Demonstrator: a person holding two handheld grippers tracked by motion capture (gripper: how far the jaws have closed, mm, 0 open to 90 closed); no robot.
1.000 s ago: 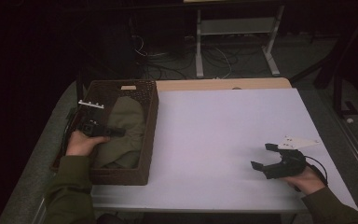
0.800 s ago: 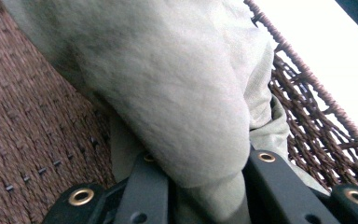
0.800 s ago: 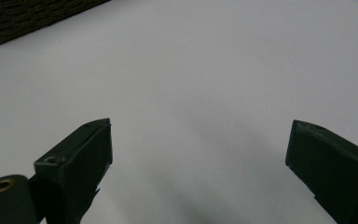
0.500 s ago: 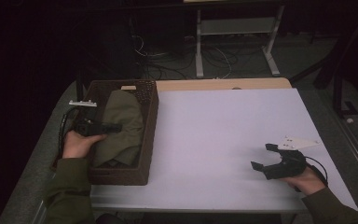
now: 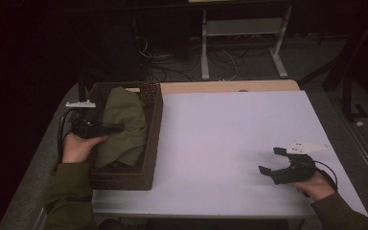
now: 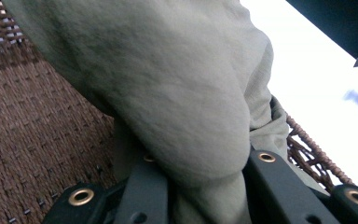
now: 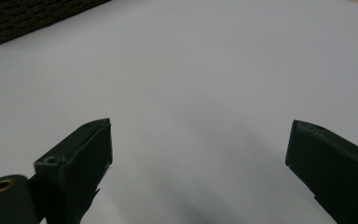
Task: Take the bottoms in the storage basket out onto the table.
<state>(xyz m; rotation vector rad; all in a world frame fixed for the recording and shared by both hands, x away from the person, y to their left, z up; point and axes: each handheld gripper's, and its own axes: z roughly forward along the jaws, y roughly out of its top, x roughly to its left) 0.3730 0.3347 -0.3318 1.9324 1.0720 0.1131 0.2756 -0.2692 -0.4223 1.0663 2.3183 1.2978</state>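
1. The left gripper (image 5: 106, 128) is clamping a fold of the olive cloth (image 6: 177, 93) between its jaws, inside the wicker basket (image 5: 153, 139).
2. The cloth is lying bunched in the basket, rising toward its far wall.
3. The right gripper (image 5: 271, 160) is resting with jaws spread and empty on the white table (image 5: 220, 134), well right of the basket.
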